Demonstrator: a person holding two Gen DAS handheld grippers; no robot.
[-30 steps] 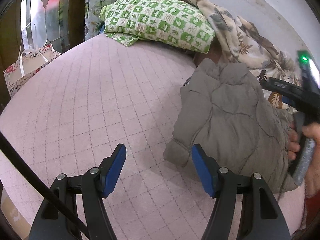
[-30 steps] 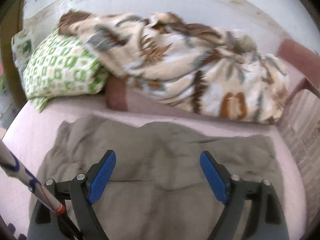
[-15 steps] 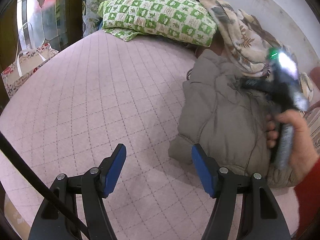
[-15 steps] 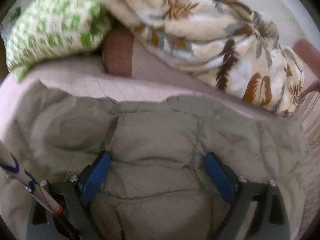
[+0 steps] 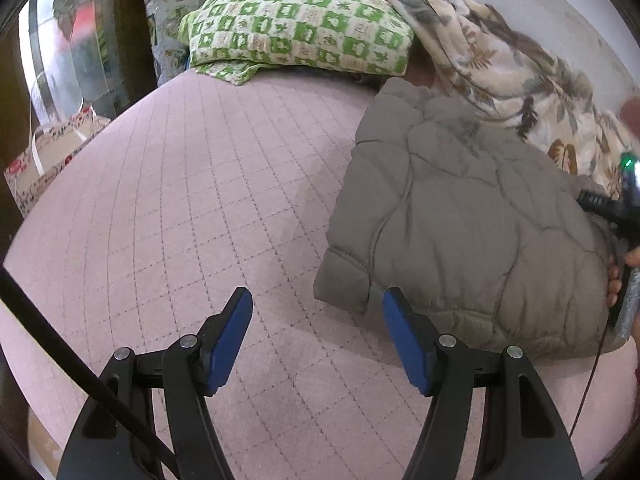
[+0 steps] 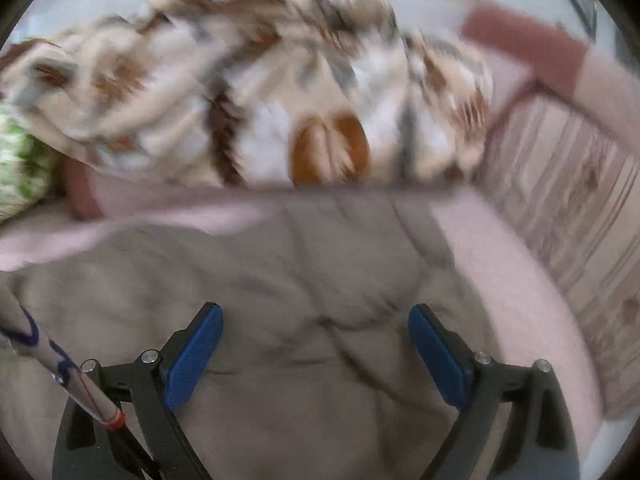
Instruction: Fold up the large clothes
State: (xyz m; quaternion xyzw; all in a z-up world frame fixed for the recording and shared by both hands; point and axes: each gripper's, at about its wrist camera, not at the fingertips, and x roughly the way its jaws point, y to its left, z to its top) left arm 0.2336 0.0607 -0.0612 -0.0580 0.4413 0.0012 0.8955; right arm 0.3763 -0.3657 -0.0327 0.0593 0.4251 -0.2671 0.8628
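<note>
Showing, left wrist: the left gripper gaped empty over the pink quilted bed; the grey padded jacket lay folded just right of it.
Right wrist: the right gripper, jaws just widening, held nothing above the jacket.
Writing: none legible.

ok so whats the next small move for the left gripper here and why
Probably ease the left gripper right and forward so its open jaws straddle the cuff end of the grey-brown padded jacket. That folded sleeve end lies just ahead of its right finger, nothing is between the pads, and the right gripper, jaws just opened wider, hangs over the jacket gripping nothing.
</note>
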